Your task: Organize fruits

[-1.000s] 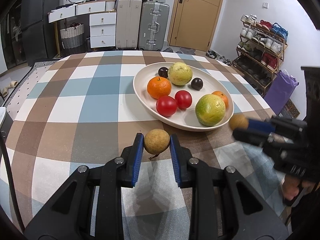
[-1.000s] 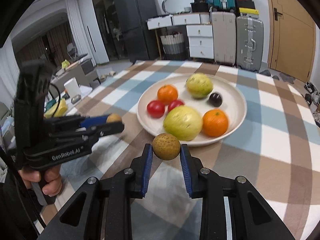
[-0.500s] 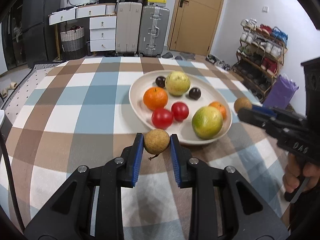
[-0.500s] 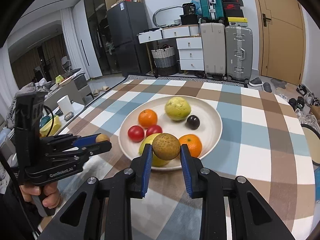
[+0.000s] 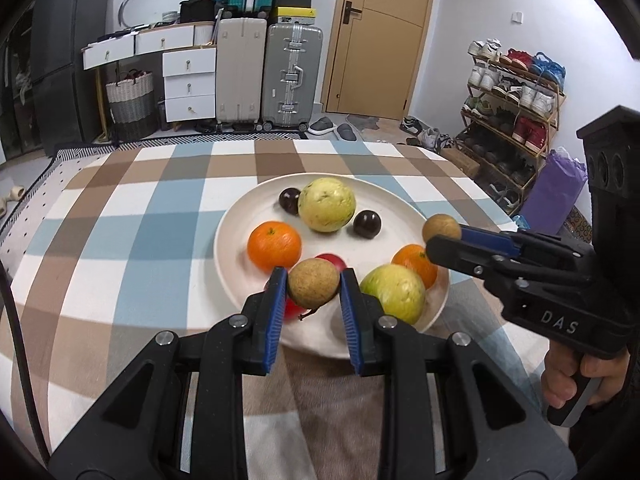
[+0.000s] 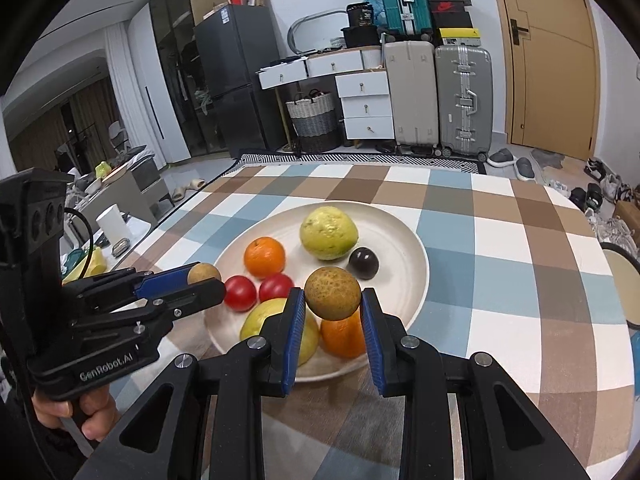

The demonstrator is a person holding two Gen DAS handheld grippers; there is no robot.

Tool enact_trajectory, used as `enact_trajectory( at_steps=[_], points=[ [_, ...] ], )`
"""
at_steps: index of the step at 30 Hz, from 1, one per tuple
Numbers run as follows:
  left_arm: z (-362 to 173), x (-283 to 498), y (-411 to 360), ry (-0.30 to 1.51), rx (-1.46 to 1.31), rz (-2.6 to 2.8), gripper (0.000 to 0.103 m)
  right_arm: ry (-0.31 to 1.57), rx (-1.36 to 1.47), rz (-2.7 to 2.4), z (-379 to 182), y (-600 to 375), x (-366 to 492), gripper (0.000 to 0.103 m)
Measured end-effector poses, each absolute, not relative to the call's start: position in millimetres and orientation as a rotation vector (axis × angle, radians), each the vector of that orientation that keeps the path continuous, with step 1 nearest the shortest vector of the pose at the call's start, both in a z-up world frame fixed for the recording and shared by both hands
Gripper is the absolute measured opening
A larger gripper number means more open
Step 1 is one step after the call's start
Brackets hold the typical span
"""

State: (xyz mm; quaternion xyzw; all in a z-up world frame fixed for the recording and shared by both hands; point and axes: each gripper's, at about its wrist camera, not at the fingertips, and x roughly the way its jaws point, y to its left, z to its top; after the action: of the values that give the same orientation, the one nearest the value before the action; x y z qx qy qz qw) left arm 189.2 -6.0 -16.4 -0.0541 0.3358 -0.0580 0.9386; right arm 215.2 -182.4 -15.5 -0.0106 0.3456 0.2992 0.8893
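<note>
Checked tablecloth (image 5: 120, 240) on a table in a cluttered room, suitcases (image 5: 272, 72) and a shoe rack (image 5: 516, 112) behind. Left gripper (image 5: 313, 289) is clamped on a small brown fruit (image 5: 313, 283), held in the air over the near rim of the white plate (image 5: 400, 204). Right gripper (image 6: 332, 300) is clamped on a second brown fruit (image 6: 332, 293), also above the plate, on its right side (both loads clear of the rim, neither set down yet).

Risks, as I judge them: round fruit, two flat pads, small contact, so a fast tilt could roll one out. Letting go from height could bounce it off the plate or knock the fruit below. The two grippers sit close over one plate, so a clash is possible if both go down together.

Plate contents: two oranges (image 5: 274, 246), two red tomatoes (image 6: 240, 293), two large yellow-green fruits (image 5: 327, 205), two dark round ones (image 5: 367, 224). Free room is mostly at the far and right side.
</note>
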Motion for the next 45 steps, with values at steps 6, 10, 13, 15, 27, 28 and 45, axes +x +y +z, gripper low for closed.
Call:
enact_trajectory(
  at_steps=[6,10,13,15,27,28,45],
  points=[
    [-20.3,196.0,-4.2,0.686,-0.128,-0.125,0.024,0.699,0.013,0.613,-19.6,-181.3,221.8,0.029],
    [-19.4,195.6,-2.3,0.666,-0.103,-0.095,0.024,0.688,-0.006,0.596,-19.7,-176.7,220.2,0.029],
    [-17.8,193.0,-0.1,0.647,-0.107,-0.095,0.024,0.674,-0.025,0.578,-21.5,-174.6,217.4,0.029],
    [-17.4,191.9,0.0,0.643,-0.105,-0.092,0.024,0.674,-0.032,0.577,-23.6,-173.0,217.7,0.029],
    [-16.3,186.4,-0.1,0.634,-0.110,-0.102,0.025,0.642,-0.012,0.576,-22.5,-178.7,214.3,0.051],
    [-16.2,185.9,0.2,0.636,-0.111,-0.102,0.028,0.633,-0.007,0.578,-21.0,-180.0,213.3,0.051],
    [-13.8,156.4,12.4,0.601,-0.123,-0.040,0.102,0.619,0.067,0.526,-18.4,-202.7,194.8,0.103]
  ],
)
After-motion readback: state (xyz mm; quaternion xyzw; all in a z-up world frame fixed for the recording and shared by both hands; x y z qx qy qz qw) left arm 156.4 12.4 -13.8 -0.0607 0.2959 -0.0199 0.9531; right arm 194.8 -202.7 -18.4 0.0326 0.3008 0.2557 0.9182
